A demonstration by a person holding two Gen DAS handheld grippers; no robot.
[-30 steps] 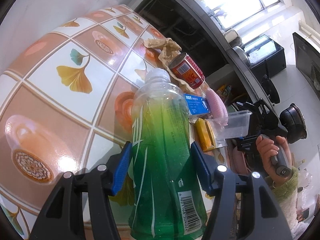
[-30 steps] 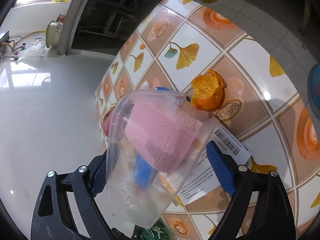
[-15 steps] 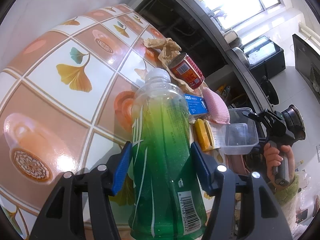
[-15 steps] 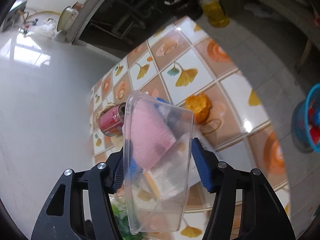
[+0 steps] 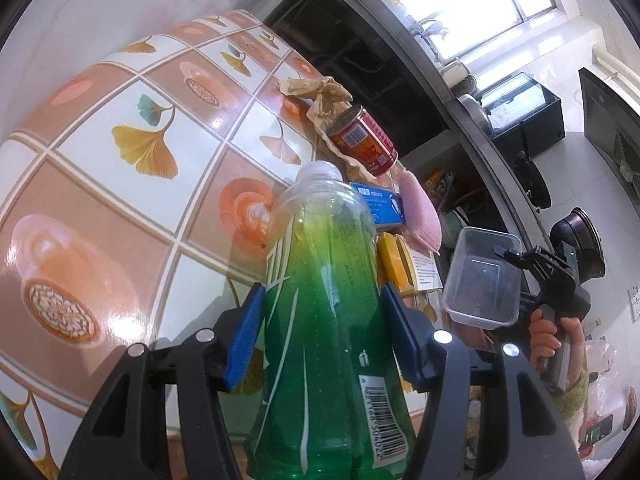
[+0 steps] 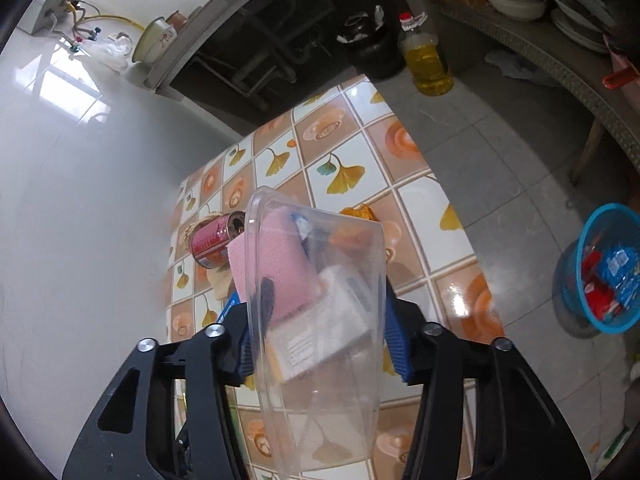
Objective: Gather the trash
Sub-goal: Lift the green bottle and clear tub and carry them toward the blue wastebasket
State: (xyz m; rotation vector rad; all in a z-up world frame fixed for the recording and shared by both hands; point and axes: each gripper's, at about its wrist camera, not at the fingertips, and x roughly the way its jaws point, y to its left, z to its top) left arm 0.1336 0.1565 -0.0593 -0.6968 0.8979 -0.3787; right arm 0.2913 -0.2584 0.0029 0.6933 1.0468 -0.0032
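Observation:
My left gripper (image 5: 322, 330) is shut on a green plastic bottle (image 5: 324, 320) and holds it upright over the tiled table (image 5: 120, 184). My right gripper (image 6: 318, 334) is shut on a clear plastic container (image 6: 320, 320), lifted above the table; it also shows in the left wrist view (image 5: 482, 280). On the table lie a red can (image 5: 362, 144), crumpled brown paper (image 5: 316, 92), a blue box (image 5: 378, 204), a pink foam piece (image 5: 420, 216) and a yellow item (image 5: 394, 264). The can also shows in the right wrist view (image 6: 214, 240), with an orange peel (image 6: 358, 214).
A blue basket (image 6: 604, 272) holding trash stands on the floor right of the table. An oil bottle (image 6: 426, 60) and a dark pot (image 6: 374, 52) stand on the floor beyond the table. A shelf with dishes (image 6: 560, 0) is at the far right. A white wall runs along the table's left.
My right gripper has lifted the clear container up and away from the table. The pink foam and other items stay on the table. My left gripper holds still with the bottle.

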